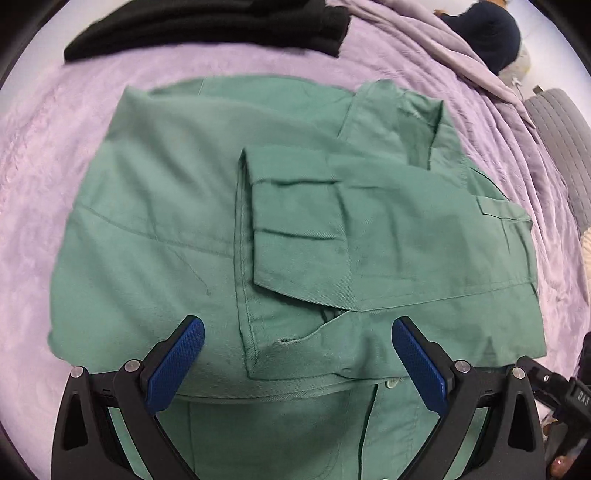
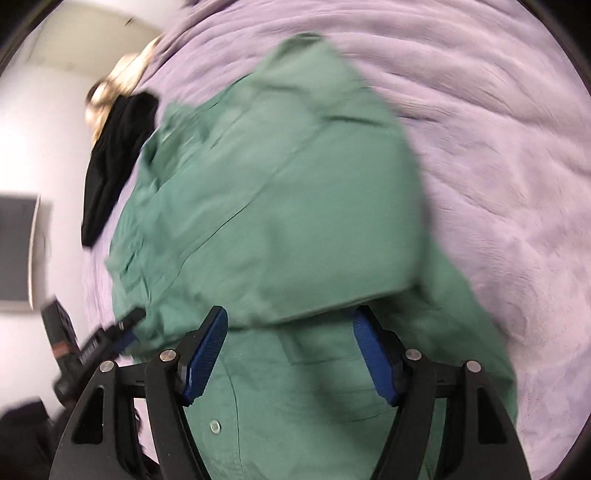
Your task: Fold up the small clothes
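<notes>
While both sets of jaws stand spread with nothing clamped, the left gripper (image 1: pixel 297 332) and right gripper (image 2: pixel 290 325) hang over a partly folded green shirt (image 1: pixel 166 221). Its long axis runs left to right across the lilac blanket (image 1: pixel 33 155), collar rightward, folded black garment (image 1: pixel 207 29) beyond it, white wall (image 2: pixel 33 122) behind.

Location: a home bedroom. The work surface is a bed covered with a plush lilac blanket (image 1: pixel 55 155), bunched into folds at its far edge. Garments lie on it: a green shirt (image 1: pixel 166 221) and a folded black garment (image 1: pixel 207 29). A grey quilted cushion (image 1: pixel 561 147) sits beside it. White walls (image 2: pixel 55 129) and a ceiling enclose the room.
</notes>
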